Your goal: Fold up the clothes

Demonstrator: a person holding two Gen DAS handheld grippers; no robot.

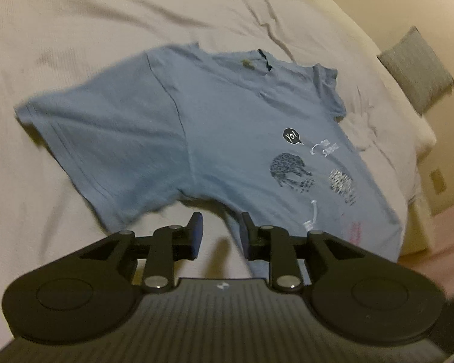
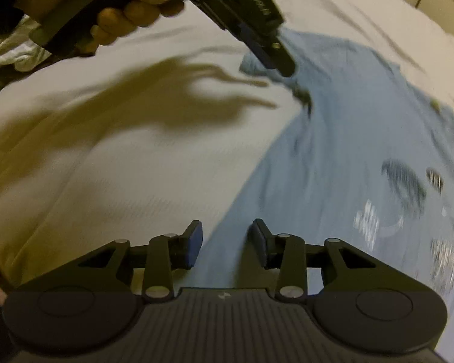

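Observation:
A light blue T-shirt point(image 1: 212, 127) with dark animal prints and a "yo!" bubble lies spread flat on a pale bed sheet point(image 1: 90, 24), collar towards the far side. My left gripper point(image 1: 221, 232) hovers open just off the shirt's near edge, below the sleeve, with nothing between its pads. In the right wrist view the T-shirt point(image 2: 348, 139) fills the right half. My right gripper point(image 2: 227, 240) stands open above its side edge, holding nothing. The left gripper point(image 2: 283, 65) also shows at the top there, its tips close to the sleeve.
A grey pillow point(image 1: 417, 69) leans at the bed's far right corner, where the mattress edge point(image 1: 420, 139) drops off. A person's hand point(image 2: 130, 9) holds the left gripper's handle. Crumpled white fabric point(image 2: 15, 51) lies at the left. The sheet point(image 2: 121, 166) is wrinkled.

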